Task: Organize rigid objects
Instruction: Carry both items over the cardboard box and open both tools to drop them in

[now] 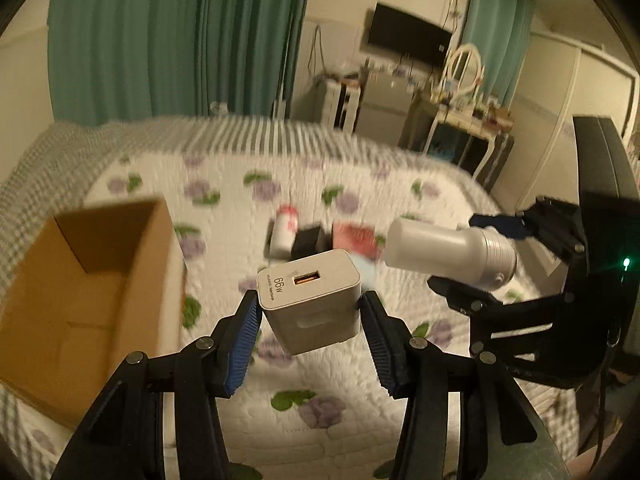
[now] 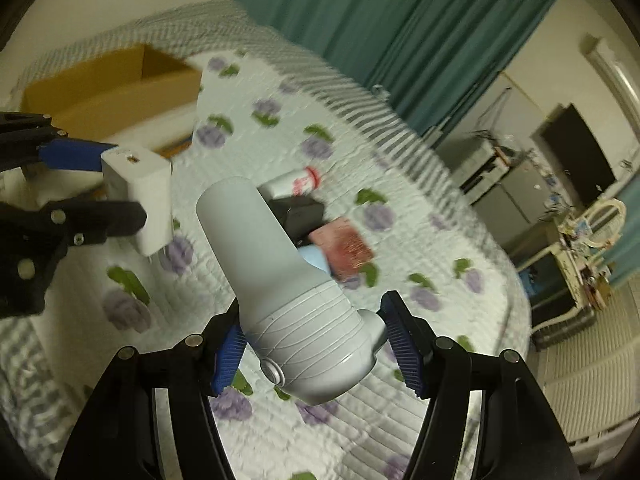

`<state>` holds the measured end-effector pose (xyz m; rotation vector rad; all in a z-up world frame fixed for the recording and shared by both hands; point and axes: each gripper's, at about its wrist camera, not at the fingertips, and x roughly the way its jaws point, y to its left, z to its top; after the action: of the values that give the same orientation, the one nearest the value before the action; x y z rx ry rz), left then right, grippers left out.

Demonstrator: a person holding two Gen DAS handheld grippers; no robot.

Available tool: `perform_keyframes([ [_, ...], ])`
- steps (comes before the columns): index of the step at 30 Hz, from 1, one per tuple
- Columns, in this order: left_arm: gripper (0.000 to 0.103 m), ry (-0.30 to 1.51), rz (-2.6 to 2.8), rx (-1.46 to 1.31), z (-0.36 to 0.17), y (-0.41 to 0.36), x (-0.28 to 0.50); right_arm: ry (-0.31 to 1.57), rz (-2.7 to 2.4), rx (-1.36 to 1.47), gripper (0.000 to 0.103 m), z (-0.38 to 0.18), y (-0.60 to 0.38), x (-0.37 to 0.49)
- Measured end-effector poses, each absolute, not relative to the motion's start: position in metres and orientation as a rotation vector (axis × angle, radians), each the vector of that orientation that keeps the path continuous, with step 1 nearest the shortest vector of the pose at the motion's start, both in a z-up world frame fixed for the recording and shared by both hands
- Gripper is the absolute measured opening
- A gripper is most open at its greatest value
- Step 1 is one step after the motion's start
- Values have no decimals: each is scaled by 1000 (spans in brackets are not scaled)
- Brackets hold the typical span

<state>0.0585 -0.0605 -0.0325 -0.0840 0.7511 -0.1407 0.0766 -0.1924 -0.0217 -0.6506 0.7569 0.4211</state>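
Left gripper point(image 1: 310, 312): blue-padded fingers clamped on the sides of a white square-bodied 66W USB charger point(image 1: 312, 300), held in the air above the bed.
Right gripper point(image 2: 316, 332): fingers clamped on the ribbed end of a pale grey plastic handheld device with a cylindrical barrel point(image 2: 288, 280), also held aloft.
Box: open brown cardboard box point(image 1: 80, 292) on the floral quilted bedspread point(image 1: 352, 392), left of the charger.
Remaining items: white bottle with red label point(image 1: 283, 230), black block point(image 1: 309, 240) and pink packet point(image 1: 356, 238), grouped mid-bed.

Left claw point(image 1: 310, 312) black angular links, silver screws, ribbed blue pads point(image 1: 242, 344), right claw point(image 2: 312, 332) alike
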Motion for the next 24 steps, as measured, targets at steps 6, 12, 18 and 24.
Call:
perform_keyframes([
  [6,52,682,-97,-55,24,-31,45,686,382,-593,64,43,-168,62],
  [12,52,641,-41,-63,54,26,37,630,421,-504,64,84,-107,54],
  [18,52,664,43,-51,46,87,41,638,507,-475,64,81,-32,56],
  [24,52,749,98,-103,6,135,54,704,546,-491,64,47,22,73],
])
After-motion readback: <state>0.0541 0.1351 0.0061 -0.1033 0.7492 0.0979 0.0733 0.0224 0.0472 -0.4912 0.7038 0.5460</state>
